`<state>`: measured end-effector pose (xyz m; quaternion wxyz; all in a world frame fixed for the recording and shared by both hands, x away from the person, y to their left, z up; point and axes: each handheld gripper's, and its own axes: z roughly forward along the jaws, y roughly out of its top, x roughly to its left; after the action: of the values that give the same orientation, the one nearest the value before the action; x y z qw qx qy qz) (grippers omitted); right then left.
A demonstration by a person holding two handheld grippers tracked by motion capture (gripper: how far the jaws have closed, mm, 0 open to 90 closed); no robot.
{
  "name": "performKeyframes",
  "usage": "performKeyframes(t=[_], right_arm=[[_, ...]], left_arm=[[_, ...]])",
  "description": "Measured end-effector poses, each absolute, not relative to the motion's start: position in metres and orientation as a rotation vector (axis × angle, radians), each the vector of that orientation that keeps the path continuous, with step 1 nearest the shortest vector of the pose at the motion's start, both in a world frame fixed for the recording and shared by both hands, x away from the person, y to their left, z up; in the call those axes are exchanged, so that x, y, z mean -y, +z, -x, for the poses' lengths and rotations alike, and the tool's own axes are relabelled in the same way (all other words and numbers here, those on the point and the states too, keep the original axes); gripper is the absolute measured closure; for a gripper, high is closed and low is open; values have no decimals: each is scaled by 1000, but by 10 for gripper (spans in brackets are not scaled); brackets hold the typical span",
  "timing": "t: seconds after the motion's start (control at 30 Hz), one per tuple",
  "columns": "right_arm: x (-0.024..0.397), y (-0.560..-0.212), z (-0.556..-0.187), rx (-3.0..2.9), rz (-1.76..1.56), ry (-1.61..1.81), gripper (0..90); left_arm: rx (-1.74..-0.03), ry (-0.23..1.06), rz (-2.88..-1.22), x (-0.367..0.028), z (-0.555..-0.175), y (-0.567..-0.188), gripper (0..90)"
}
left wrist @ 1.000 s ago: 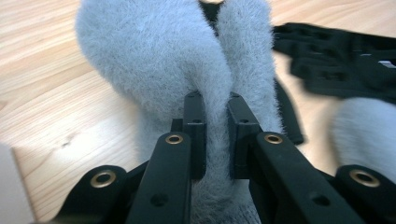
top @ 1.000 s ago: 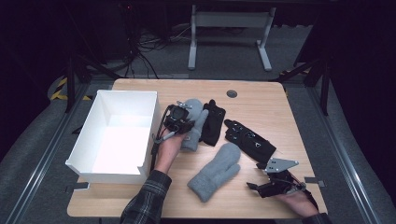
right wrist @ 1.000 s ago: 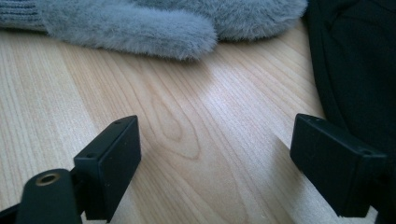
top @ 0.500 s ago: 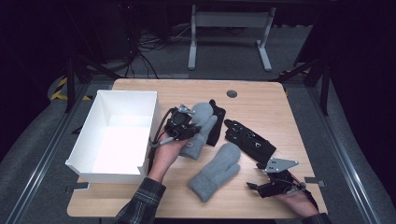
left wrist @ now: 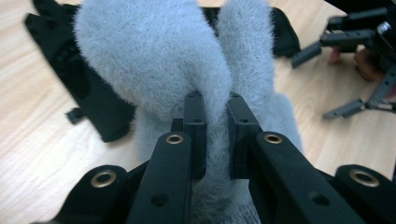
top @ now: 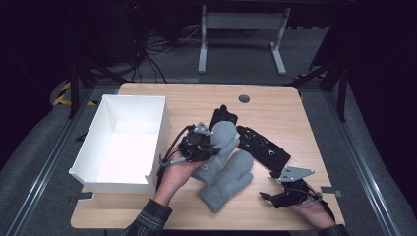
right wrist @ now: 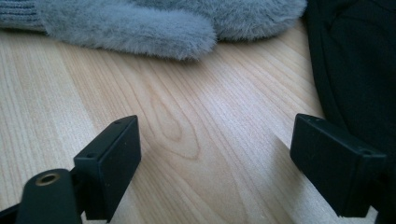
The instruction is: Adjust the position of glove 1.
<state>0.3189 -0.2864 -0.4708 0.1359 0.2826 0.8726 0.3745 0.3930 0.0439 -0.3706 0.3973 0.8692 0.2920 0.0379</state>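
My left gripper (top: 199, 145) is shut on a fluffy grey mitten (top: 225, 136), pinching its pile near the middle (left wrist: 215, 105); the mitten (left wrist: 154, 51) bulges above the jaws. Its lower end rests against a second grey mitten (top: 228, 181) that lies flat on the table. Two black gloves lie behind them, one (top: 223, 117) by the held mitten and one (top: 263, 147) to the right. My right gripper (top: 269, 186) rests near the table's front right edge, open (right wrist: 215, 135) over bare wood, with the flat mitten (right wrist: 140, 21) ahead and a black glove (right wrist: 359, 60) at its right.
A white open box (top: 105, 177) stands at the table's left, close beside my left hand. A round grommet (top: 244, 99) sits in the wooden tabletop (top: 275, 105) at the back. Beyond the table are a desk frame and cables on the floor.
My left gripper has carried the grey mitten toward the person and slightly right, off the black glove and up against the second mitten. The right gripper has stayed put.
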Motion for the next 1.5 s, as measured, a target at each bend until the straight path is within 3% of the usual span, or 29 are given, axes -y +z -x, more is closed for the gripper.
performKeyframes(t=[0.53, 1.17, 1.27, 1.37, 1.4, 1.5], right_arm=[[287, -471, -319, -2526, -818, 1084, 169], [286, -471, -319, -2525, -820, 1084, 169], [287, -471, -319, -2524, -820, 1084, 171], [287, -470, -319, -2525, -826, 1080, 181], [287, -470, -319, -2525, -826, 1080, 181], [287, -467, -320, -2527, -849, 1061, 244]], left_arm=[[-601, 8, -2294, -11, -367, -385, 817], [-543, -47, -2393, 4, -368, -416, 810], [-535, -43, -2370, 2, -367, -412, 765], [-525, -41, -2349, 0, -365, -408, 615], [-525, -38, -2347, -2, -364, -405, 615], [-508, -20, -2315, -7, -362, -397, 494]])
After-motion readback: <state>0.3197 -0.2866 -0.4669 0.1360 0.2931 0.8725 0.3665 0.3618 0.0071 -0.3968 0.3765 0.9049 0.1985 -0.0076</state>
